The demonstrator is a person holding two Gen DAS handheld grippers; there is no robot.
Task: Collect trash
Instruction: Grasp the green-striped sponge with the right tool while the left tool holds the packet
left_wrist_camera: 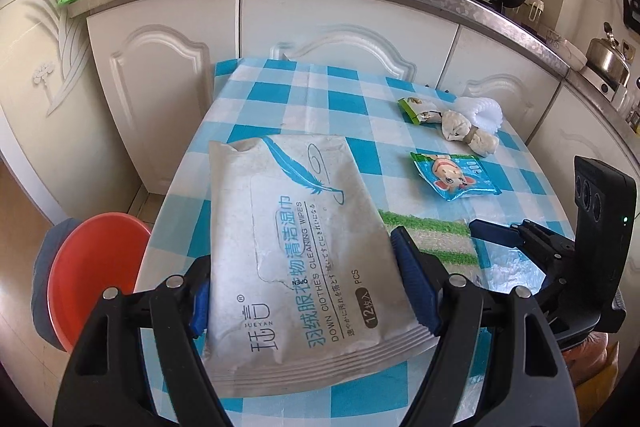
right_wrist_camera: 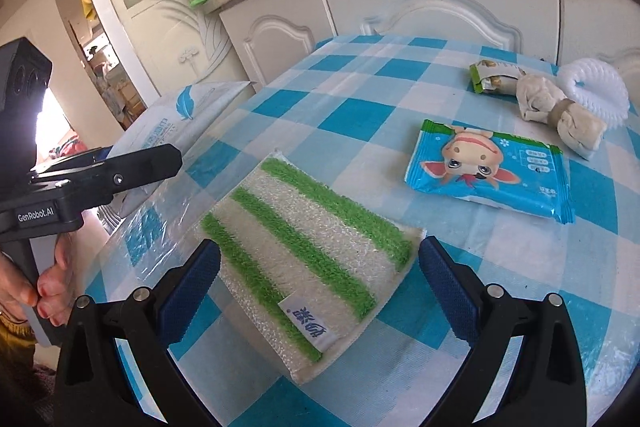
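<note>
A white wet-wipes packet (left_wrist_camera: 296,247) with a blue feather print is clamped between the blue pads of my left gripper (left_wrist_camera: 304,275), held over the left edge of the checked table (left_wrist_camera: 348,99). In the right wrist view this packet (right_wrist_camera: 180,115) shows beside the left gripper's black finger (right_wrist_camera: 132,167). My right gripper (right_wrist_camera: 320,291) stands open over a green-striped scrub cloth (right_wrist_camera: 304,251), which lies flat on the table between its pads with a gap on each side. Farther right lie a blue cartoon wipes packet (right_wrist_camera: 488,171), a green snack wrapper (right_wrist_camera: 492,75) and a crumpled paper wad (right_wrist_camera: 560,111).
A white plastic coil (right_wrist_camera: 600,91) sits behind the wad. Clear plastic film (right_wrist_camera: 160,223) lies at the table's near left. A red basin (left_wrist_camera: 92,275) stands on the floor left of the table. White cabinets (left_wrist_camera: 160,99) and a worktop with pots are behind.
</note>
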